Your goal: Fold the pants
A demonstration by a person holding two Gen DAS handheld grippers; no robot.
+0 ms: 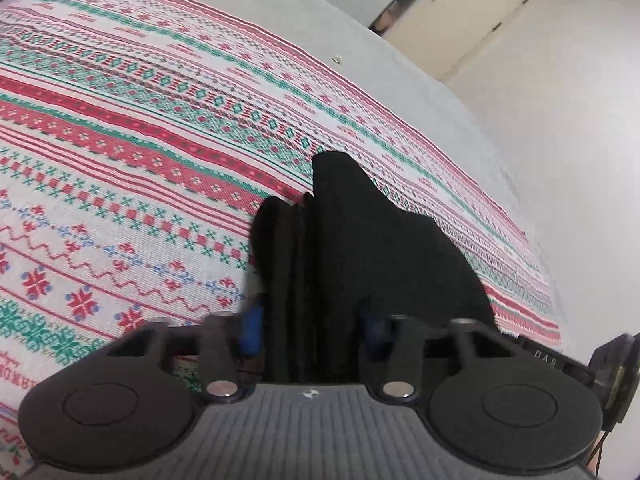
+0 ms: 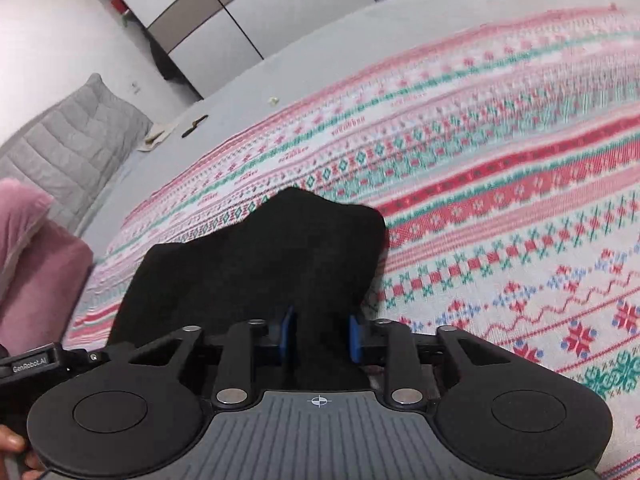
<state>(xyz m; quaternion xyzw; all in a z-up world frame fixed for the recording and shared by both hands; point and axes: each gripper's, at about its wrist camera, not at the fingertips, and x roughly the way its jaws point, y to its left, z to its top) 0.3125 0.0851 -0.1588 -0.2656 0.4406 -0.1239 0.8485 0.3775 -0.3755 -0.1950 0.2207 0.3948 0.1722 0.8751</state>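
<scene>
Black, soft, limp pants (image 1: 360, 240) bunch between both clamped grippers, left gripper (image 1: 312, 328) and right gripper (image 2: 322, 336); regrip at twelve-o'clock edge, likely light.

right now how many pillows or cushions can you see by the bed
2: a grey quilted pillow at the left, on the bed's grey sheet, and a pink cushion just below it. More may lie out of view.

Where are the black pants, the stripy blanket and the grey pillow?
black pants (image 2: 280, 248), right wrist view, middle of the bunched cloth.
stripy blanket (image 1: 140, 128), left wrist view, a bare red band.
grey pillow (image 2: 68, 148), right wrist view, its quilted face.
</scene>
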